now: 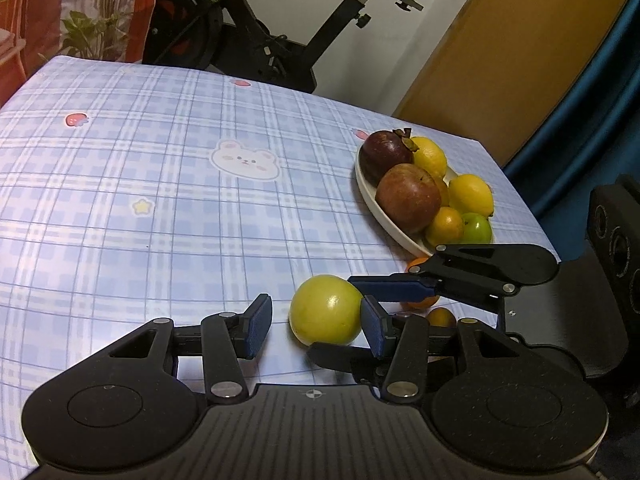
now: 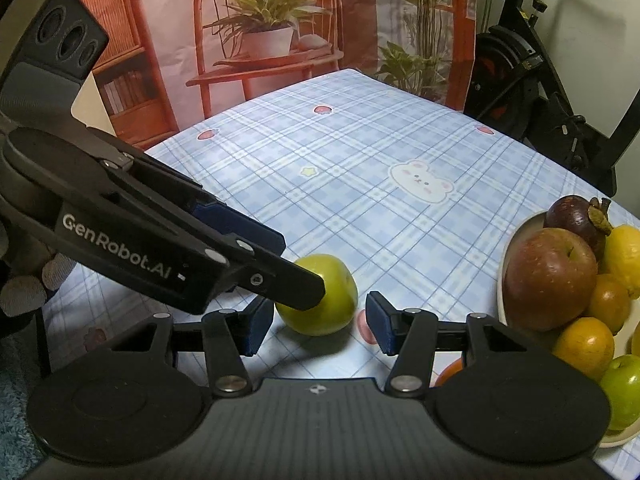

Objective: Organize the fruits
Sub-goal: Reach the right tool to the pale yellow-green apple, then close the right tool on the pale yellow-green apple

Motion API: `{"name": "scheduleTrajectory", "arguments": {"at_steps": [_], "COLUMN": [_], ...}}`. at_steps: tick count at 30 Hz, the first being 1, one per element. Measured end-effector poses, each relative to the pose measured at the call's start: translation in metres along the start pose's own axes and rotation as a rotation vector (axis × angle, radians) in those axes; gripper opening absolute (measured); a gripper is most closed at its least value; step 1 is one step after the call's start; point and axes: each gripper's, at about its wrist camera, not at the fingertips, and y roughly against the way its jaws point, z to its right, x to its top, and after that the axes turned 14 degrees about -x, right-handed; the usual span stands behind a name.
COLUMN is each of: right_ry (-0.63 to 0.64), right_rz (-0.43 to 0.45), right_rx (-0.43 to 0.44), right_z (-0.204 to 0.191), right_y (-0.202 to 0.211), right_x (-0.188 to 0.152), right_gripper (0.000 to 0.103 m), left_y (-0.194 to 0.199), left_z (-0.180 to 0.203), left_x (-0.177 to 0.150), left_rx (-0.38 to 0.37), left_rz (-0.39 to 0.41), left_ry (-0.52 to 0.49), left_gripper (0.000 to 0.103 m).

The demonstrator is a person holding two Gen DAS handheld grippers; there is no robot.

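On the side of my left claw [image 2: 304,280], where it crosses the right wrist view, I read "GenRobot.AI" in white letters, the only writing I can find anywhere. Its jaws stand apart and grip nothing: in the left wrist view the green apple [image 1: 326,310] sits on the bench [image 1: 160,200] just beyond the pads, off to the right of the gap, with the right-hand pad close against its side, though I cannot tell whether it touches. My right claw [image 2: 320,322] is likewise parted and empty, the same apple lying just ahead of its opening, and the left claw's tip covers part of that fruit's left flank. The checked blue cloth carries a printed bear, a star and small strawberries. To the right stands the white plate [image 1: 366,184], loaded with a mangosteen [image 1: 384,154], a red apple [image 1: 408,196], two lemons, small oranges and a little green fruit. Another orange [image 1: 420,302] lies on the bench beside the plate, mostly hidden behind the right claw's finger, and a further orange piece below it is too covered to identify. Gloved fingertips [image 2: 24,292] show at the left edge of the right wrist view, the rest of the hand cut off.
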Motion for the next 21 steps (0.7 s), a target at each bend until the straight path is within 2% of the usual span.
{"name": "scheduleTrajectory", "arguments": {"at_steps": [13, 21], "right_ry": [-0.053, -0.107], "right_rz": [-0.008, 0.005], "right_rx": [0.010, 0.015], "right_z": [0.005, 0.008], "right_y": [-0.003, 0.002], "right_x": [-0.003, -0.011], "right_gripper": [0.050, 0.050], "left_y": [-0.010, -0.014], "left_z": [0.001, 0.010], "left_x": [-0.001, -0.004], "left_rx": [-0.031, -0.039], "left_rz": [-0.010, -0.019], "left_ry": [0.009, 0.003], "left_gripper": [0.051, 0.047]}}
